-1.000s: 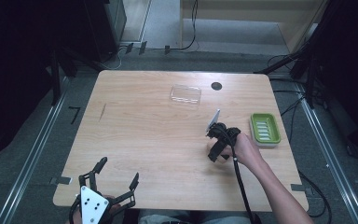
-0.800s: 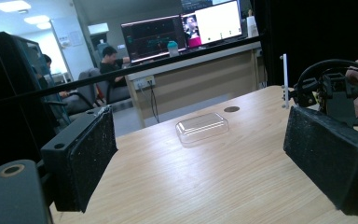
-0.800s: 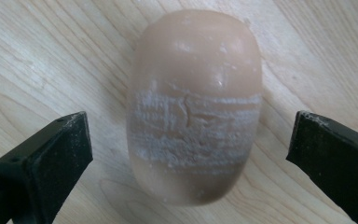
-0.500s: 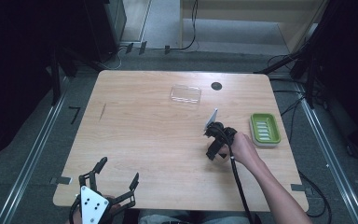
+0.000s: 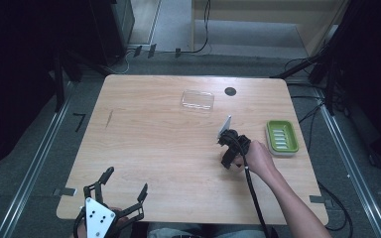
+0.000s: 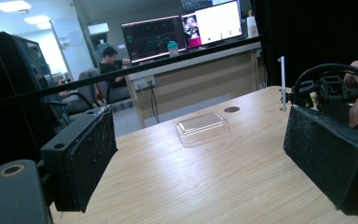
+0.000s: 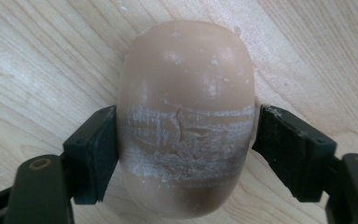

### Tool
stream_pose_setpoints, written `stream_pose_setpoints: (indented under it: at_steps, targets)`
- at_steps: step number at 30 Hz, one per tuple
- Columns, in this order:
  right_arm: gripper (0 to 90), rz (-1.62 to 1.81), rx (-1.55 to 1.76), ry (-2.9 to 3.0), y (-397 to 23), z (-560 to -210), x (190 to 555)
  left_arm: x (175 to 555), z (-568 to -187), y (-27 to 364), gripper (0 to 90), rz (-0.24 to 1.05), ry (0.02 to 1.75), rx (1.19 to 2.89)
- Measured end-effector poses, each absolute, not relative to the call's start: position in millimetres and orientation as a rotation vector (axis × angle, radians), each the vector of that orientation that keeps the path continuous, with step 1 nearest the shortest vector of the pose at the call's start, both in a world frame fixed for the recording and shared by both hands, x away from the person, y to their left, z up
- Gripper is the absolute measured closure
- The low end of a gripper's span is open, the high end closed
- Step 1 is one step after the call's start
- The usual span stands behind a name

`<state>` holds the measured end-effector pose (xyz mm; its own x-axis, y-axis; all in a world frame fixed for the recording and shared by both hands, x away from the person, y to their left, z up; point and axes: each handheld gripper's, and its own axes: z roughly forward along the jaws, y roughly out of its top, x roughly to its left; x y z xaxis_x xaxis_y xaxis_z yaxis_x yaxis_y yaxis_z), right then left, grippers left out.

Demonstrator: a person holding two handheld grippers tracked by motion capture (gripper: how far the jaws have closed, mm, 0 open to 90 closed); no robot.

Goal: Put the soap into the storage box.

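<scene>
A tan oval bar of soap (image 7: 186, 93), scuffed white across its middle, lies on the wooden table (image 5: 154, 129). My right gripper (image 7: 186, 122) points down at it. Its jaws have just been closing, and both black pads (image 7: 98, 149) now press on the bar's sides. In the high view the right gripper (image 5: 228, 161) stands right of the table's centre, with a hand behind it. The left gripper (image 5: 127, 179) hovers at the table's near left edge, open and holding nothing. Its pads (image 6: 86, 154) stand wide apart.
A green soap dish (image 5: 282, 137) sits just right of the right gripper. A clear plastic lid (image 5: 197, 99) lies toward the far edge, next to a round black hole (image 5: 230, 91). Dark floor, rails and cables surround the table.
Both hands have kept their places. In the high view the right gripper's jaws look drawn in closer at the table top than a second ago.
</scene>
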<state>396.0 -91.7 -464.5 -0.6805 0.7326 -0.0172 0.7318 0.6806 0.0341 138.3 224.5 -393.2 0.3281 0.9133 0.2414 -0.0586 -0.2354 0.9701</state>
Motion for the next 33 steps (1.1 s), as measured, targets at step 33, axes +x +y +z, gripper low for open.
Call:
stream_pose_setpoints:
  at_steps: [33]
  targets:
    - [33.6,-0.008,1.225,2.879,-89.6,-457.3,393.5,137.8,-393.1,224.6,9.9,1.131,0.814,1.508]
